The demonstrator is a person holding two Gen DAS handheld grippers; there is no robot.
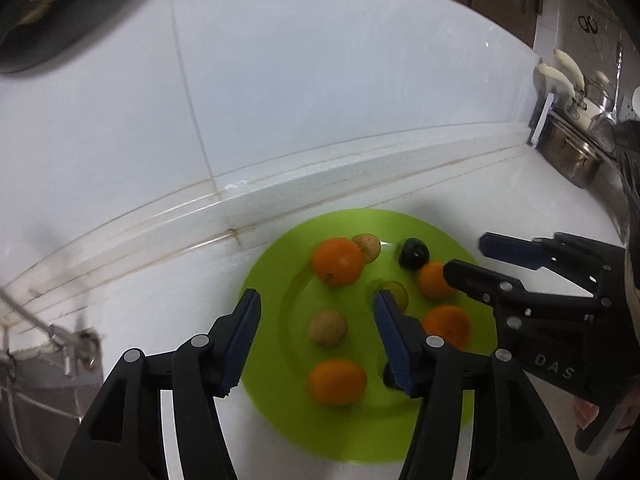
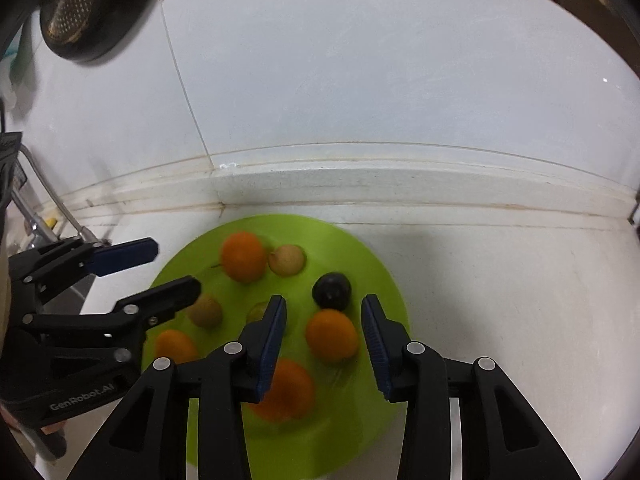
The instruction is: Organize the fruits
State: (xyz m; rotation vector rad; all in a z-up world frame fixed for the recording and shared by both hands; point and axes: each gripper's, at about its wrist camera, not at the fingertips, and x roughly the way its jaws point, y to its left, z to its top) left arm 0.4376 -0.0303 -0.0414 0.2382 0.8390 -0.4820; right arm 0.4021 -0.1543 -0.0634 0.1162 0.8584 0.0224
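Note:
A lime-green plate [image 1: 272, 280] [image 2: 380, 280] lies on the white counter and carries several fruits: oranges, tan round fruits, a dark plum [image 1: 414, 254] [image 2: 331, 291] and a pale green grape [image 1: 398, 292]. My left gripper [image 1: 318, 298] [image 2: 175, 267] hangs open over the plate's left half, and a tan fruit [image 1: 328, 327] and an orange [image 1: 337, 382] lie loose between its fingers. My right gripper [image 2: 324, 300] [image 1: 468, 255] is open over the right half. An orange [image 2: 332, 334] sits between its pads, which do not press on it.
A raised tiled ledge [image 1: 304, 184] and a white wall close off the counter just behind the plate. Metal pots [image 1: 572, 152] stand at the far right. A sink with metal fittings [image 1: 76, 344] lies to the left. A dark hood [image 2: 80, 8] hangs at the upper left.

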